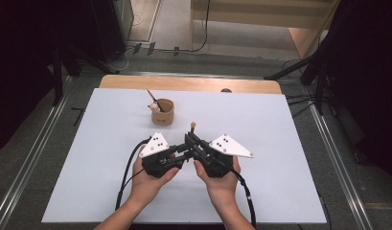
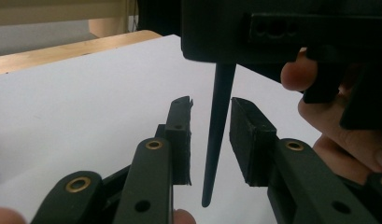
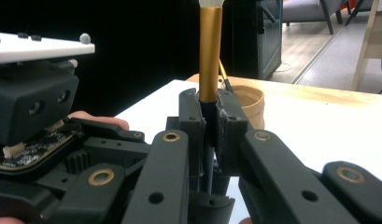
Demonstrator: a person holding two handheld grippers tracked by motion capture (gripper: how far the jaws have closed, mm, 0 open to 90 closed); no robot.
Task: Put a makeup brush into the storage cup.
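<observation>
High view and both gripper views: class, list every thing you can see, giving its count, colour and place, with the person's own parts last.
Brush: one, gold ferrule, black handle; upright in the right gripper, handle tip between the left gripper's jaws.
Cup: one, tan; far on the mat, holding a small brush.
Mat: one, white; covering the table.
Table: one, wooden; far edge showing.
Left gripper: one, black; jaws apart around the handle.
Right gripper: one, black; clamping the brush.

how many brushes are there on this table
2. One brush stands upright, clamped in the right claw, its dark handle tip between the left claw's pads. Another brush leans in the cup; the cup may hide more.
</observation>
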